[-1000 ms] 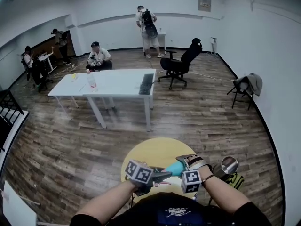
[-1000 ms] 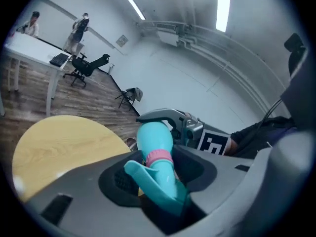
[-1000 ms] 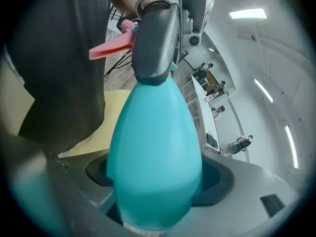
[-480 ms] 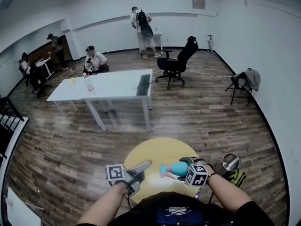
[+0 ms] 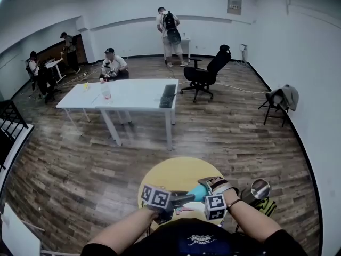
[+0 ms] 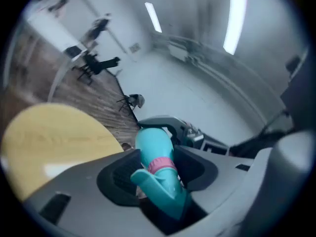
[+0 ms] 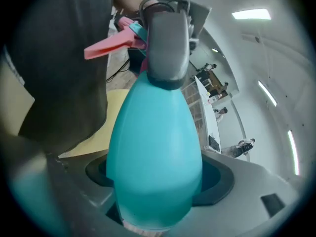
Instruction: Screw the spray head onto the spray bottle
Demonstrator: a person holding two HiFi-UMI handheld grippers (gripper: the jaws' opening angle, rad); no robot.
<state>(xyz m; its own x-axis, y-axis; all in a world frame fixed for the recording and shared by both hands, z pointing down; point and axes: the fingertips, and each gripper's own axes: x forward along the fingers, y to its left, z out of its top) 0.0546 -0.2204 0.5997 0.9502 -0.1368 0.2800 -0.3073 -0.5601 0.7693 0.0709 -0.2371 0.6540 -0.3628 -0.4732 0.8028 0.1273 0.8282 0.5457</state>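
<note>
Because the bottle [image 7: 155, 147] hangs over the table's [image 5: 170, 172] near edge with no support, we judge a tilted head [image 6: 165, 186] could cross-thread or slip at its collar. We find the right gripper [image 7: 155, 191] clamped wide on the bottle. The left gripper [image 6: 158, 177] has jaws just closed partway, pinching the head.

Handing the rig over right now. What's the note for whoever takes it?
Left gripper: fingers have just closed and now grip the head.
Right gripper: shut on the bottle, held above the yellow table.
Done: head sits on the bottle's neck, pink collar at the joint.
Left: turn the head until it is tight. How far it is threaded can't be seen.
</note>
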